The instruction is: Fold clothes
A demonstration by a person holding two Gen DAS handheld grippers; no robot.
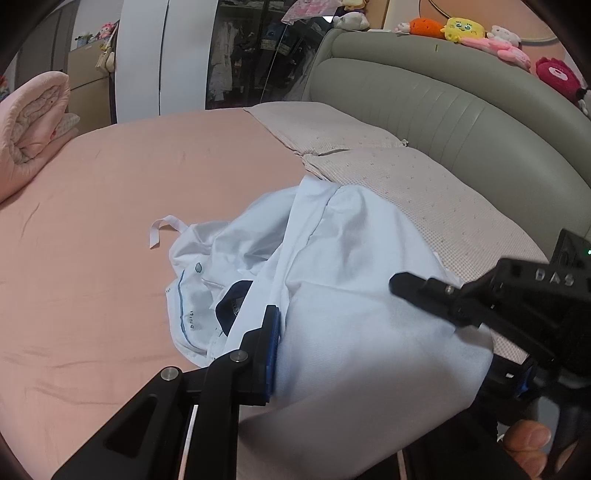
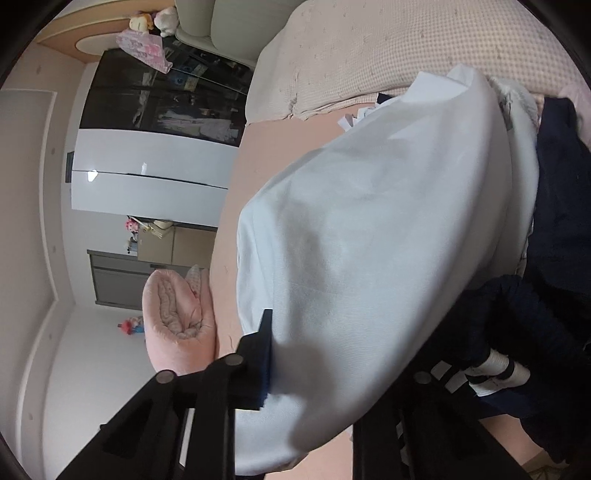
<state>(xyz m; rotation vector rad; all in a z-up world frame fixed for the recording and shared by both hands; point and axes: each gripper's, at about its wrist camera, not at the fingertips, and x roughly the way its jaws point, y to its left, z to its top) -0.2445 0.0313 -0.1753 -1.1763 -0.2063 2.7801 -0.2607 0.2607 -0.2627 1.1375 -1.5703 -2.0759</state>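
Observation:
A light-blue shirt [image 1: 351, 258] with a navy collar patch lies crumpled on the pink bed sheet [image 1: 110, 221]. One edge is lifted toward me. My left gripper [image 1: 295, 328] is shut on that edge: its left finger with the blue pad [image 1: 271, 343] presses the cloth, and the other finger is hidden under it. In the left wrist view my right gripper [image 1: 400, 282] reaches in from the right over the same shirt, a thumb [image 1: 528, 439] on its handle. In the right wrist view the shirt [image 2: 369, 221] hangs taut from my right gripper [image 2: 295, 339], whose one visible finger [image 2: 262, 350] clamps the cloth.
A rolled pink quilt [image 1: 33, 125] lies at the bed's far left. Two checked pillows [image 1: 388, 166] rest against the grey-green headboard [image 1: 461, 103], which carries plush toys [image 1: 461, 29]. Dark navy clothes [image 2: 554, 240] are piled at the right. A wardrobe [image 1: 147, 55] stands behind.

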